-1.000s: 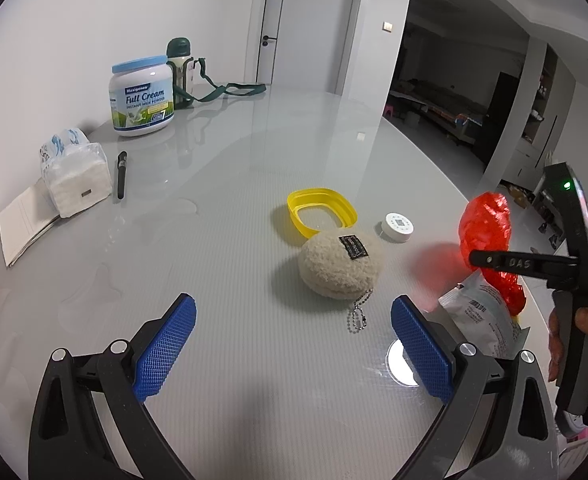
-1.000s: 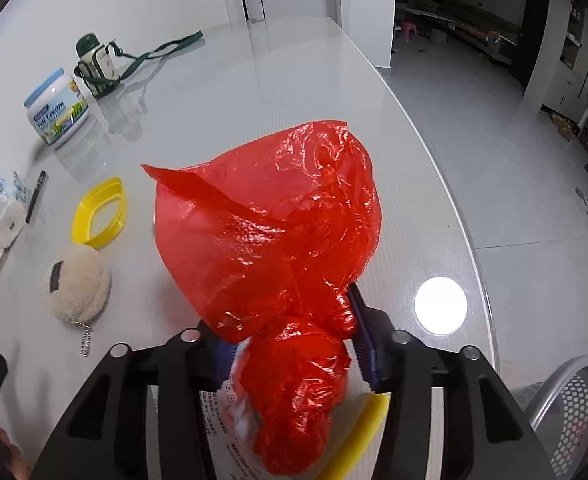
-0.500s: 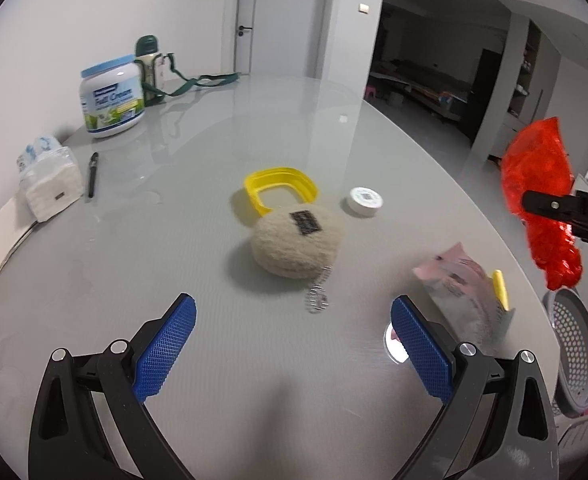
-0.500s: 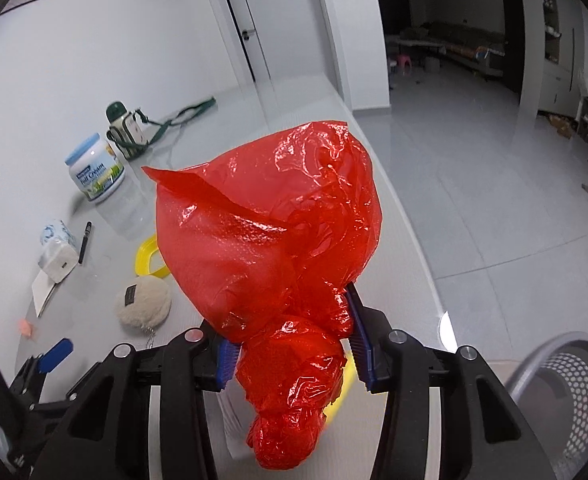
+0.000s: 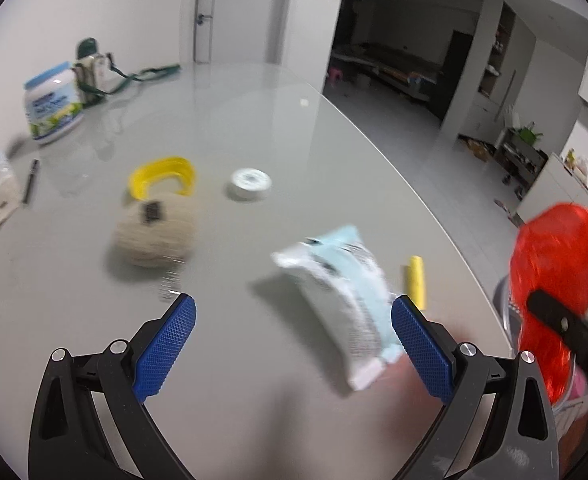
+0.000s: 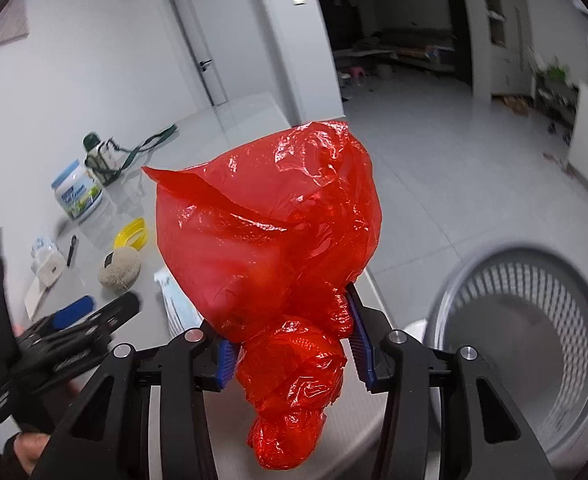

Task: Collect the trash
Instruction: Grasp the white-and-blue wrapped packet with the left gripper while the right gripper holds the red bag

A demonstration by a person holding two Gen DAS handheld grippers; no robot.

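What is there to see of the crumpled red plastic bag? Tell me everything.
The crumpled red plastic bag is thin, glossy and translucent, heavily creased. The right tongs pinch its bunched, narrowed middle between blue pads; a puffed upper part balloons above them and a knotted lump hangs below. It is held in the air beside the table edge, near the white mesh wastebasket, touching only the tongs.

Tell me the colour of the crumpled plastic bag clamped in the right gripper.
Bright red, translucent crumpled plastic bag; the right wrist view shows it best.
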